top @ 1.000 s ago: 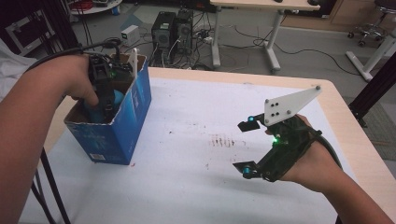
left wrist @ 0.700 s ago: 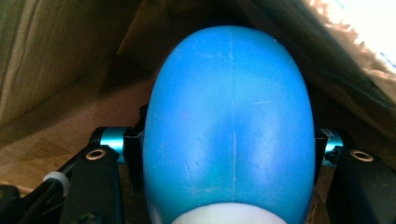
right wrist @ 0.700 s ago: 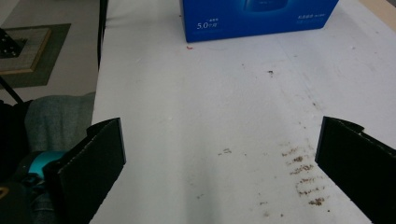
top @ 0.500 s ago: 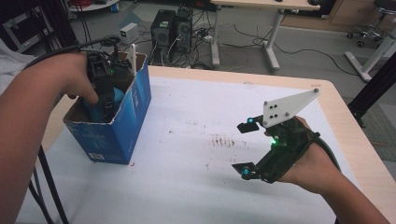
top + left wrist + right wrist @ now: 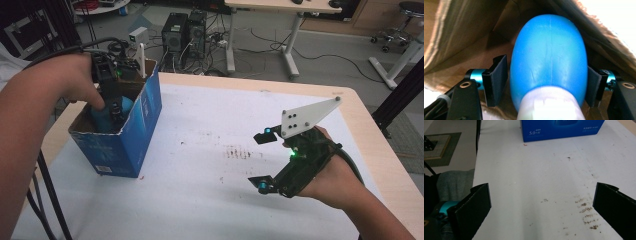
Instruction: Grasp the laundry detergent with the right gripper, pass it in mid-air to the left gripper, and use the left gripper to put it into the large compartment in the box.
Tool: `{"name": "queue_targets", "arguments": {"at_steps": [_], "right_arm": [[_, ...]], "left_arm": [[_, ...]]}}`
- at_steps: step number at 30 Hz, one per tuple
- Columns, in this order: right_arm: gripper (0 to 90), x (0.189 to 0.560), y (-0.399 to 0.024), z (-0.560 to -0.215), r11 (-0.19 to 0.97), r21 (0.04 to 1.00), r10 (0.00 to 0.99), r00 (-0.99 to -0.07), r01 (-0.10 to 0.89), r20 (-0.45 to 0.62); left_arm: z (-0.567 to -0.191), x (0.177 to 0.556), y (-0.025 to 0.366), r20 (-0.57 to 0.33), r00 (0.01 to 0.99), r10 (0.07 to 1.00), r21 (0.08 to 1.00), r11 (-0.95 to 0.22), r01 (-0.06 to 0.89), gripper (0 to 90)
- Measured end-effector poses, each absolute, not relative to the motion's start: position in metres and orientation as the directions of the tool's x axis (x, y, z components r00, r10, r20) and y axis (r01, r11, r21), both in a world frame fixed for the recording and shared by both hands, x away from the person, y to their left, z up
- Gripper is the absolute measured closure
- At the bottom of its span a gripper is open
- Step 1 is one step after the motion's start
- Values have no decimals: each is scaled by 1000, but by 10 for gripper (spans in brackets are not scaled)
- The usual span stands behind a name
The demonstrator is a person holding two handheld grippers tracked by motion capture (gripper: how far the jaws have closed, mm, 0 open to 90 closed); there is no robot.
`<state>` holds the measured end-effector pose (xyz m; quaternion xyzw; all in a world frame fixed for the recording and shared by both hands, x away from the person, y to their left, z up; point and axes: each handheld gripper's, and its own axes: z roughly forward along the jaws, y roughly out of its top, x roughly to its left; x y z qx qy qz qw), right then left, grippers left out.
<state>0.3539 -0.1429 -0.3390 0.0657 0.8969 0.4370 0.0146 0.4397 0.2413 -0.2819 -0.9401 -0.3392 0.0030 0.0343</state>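
A blue cardboard box (image 5: pixel 132 135) stands open-topped on the table's left side; its front face (image 5: pixel 561 128) shows at the far end of the right gripper view. My left gripper (image 5: pixel 112 107) reaches down into it. A blue rounded bottle (image 5: pixel 549 55) with a pale cap end lies between the jaws of the left gripper (image 5: pixel 546 75), which have just been opening. A narrow gap shows at the left pad (image 5: pixel 499 75), so the pads do not press on the bottle. My right gripper (image 5: pixel 261 161) rests low over the white sheet at the right, wide open, and in its own view the right gripper (image 5: pixel 544 205) has nothing between its jaws.
A white sheet (image 5: pixel 210 165) with brown smudges (image 5: pixel 240 151) covers the wooden table (image 5: pixel 360 130). Computer towers (image 5: pixel 185 30) and cables lie on the floor beyond the far edge. Brown cardboard walls (image 5: pixel 461 30) close in around the left gripper.
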Motion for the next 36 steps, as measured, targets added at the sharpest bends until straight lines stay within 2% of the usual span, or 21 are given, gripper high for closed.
{"name": "queue_targets", "arguments": {"at_steps": [5, 6, 15, 22, 32, 36], "right_arm": [[7, 354, -144, -339, 607, 788, 130, -991, 103, 29], [7, 354, -144, -339, 607, 788, 129, -991, 102, 30], [7, 354, -145, -338, 606, 789, 127, -991, 104, 33], [7, 356, -148, -333, 613, 783, 131, -991, 107, 33], [7, 359, -156, -323, 651, 752, 133, -991, 106, 24], [7, 361, -160, -316, 681, 725, 131, -991, 105, 20]], "left_arm": [[-272, 438, 240, 27, 769, 638, -62, -767, 639, 303], [-269, 437, 240, 35, 769, 638, -67, -766, 639, 276], [-251, 432, 237, 42, 769, 637, -38, -769, 639, 247], [-237, 427, 230, 49, 778, 626, -23, -779, 627, 192], [-219, 416, 210, 32, 827, 562, -16, -827, 562, 148], [-212, 411, 199, 7, 851, 526, 19, -851, 525, 148]]}}
